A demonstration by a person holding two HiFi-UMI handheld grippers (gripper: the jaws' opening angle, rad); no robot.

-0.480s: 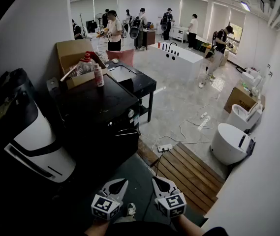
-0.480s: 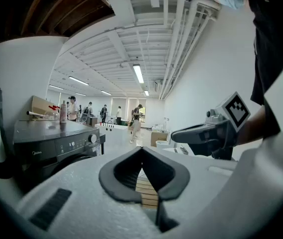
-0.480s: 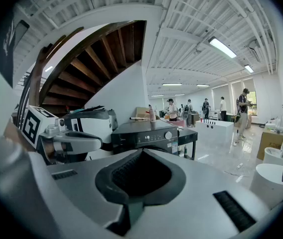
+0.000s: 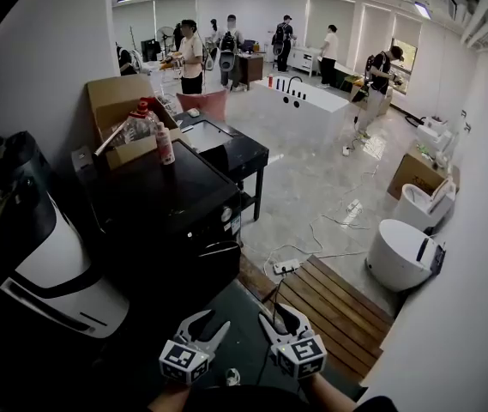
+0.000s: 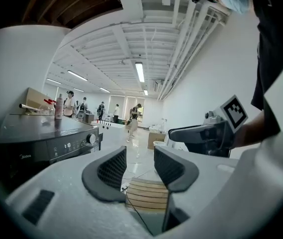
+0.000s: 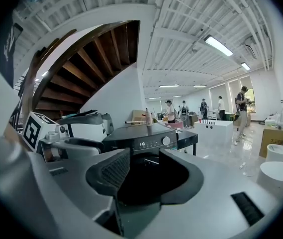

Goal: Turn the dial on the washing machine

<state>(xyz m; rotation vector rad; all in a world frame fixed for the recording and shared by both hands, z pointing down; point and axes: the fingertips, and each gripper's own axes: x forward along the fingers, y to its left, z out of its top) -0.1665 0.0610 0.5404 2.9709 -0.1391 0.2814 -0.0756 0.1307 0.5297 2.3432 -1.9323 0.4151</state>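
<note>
The black washing machine (image 4: 162,217) stands left of centre in the head view, with its round silver dial (image 4: 226,215) on the front panel at the right. My left gripper (image 4: 207,326) and right gripper (image 4: 279,320) are held low, side by side, well short of the machine. Both are open with nothing between the jaws. In the left gripper view the gripper (image 5: 140,166) points to the right of the dial (image 5: 90,139). In the right gripper view the gripper (image 6: 146,171) faces the machine (image 6: 136,143), and the dial (image 6: 166,141) shows just above the jaws.
A cardboard box (image 4: 117,101) and a spray bottle (image 4: 165,144) sit on the machine's top. A black table (image 4: 231,148) stands behind it and a white appliance (image 4: 55,269) to its left. On the floor are a wooden platform (image 4: 329,294) and a power strip (image 4: 286,266). Several people work far back.
The head view has shifted a little, so the machine sits slightly lower and further left. Both grippers stay low, open, in nearly the same place.
</note>
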